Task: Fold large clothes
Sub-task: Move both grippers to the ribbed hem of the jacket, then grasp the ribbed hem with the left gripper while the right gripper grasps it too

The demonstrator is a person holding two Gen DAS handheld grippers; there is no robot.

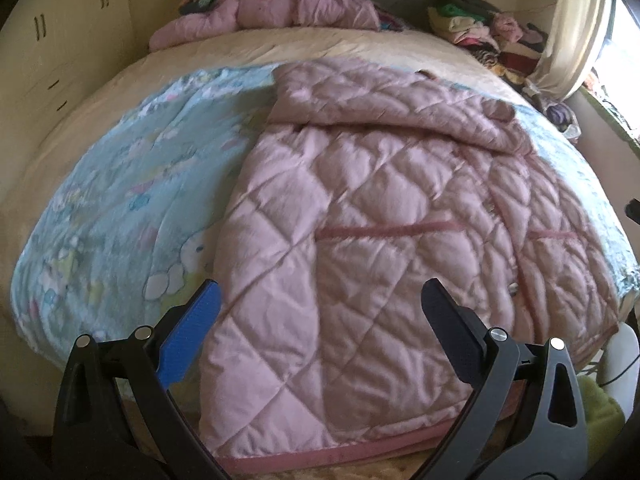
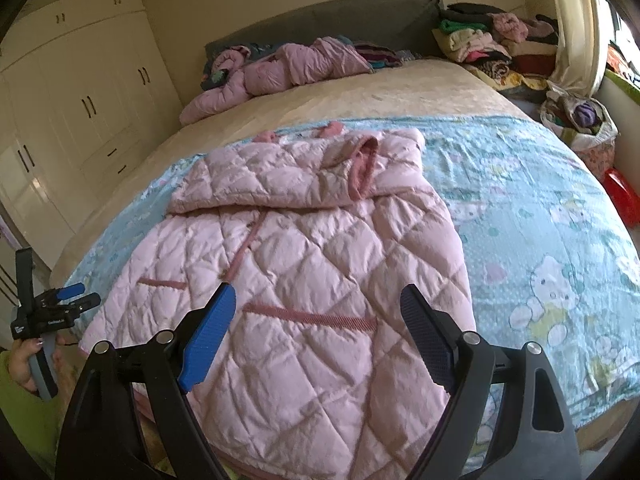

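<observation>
The pink quilted coat (image 1: 360, 220) lay flat on the blue cartoon blanket (image 1: 120, 184) at the near end of the bed (image 2: 360, 92), hem toward the person, sleeves already crossed over the chest and the hood (image 2: 360, 160) lying at the top.

Left tool (image 1: 320, 308) hovered over the hem, jaws wide apart, gripping nothing. Right tool (image 2: 318, 312) hung over the lower front, near a pocket trim (image 2: 312, 316), also spread and empty. From the right wrist view, the left tool (image 2: 72, 296) showed small at the bed's edge, held in the person's hand (image 2: 28, 360).

My read on handling: puffy, padded, light for its bulk, and soft enough to spring back out of a fold. The shell looked smooth, so likely slippery between the pads. Best bet would be pinching the bound hem edge (image 1: 320, 456) at both bottom corners, where the trim gives a firmer bite than the padding.

Writing? A small white label sat on the left tool's body in the right wrist view, too small to read. The blanket's cat-like characters carried no legible text.
</observation>
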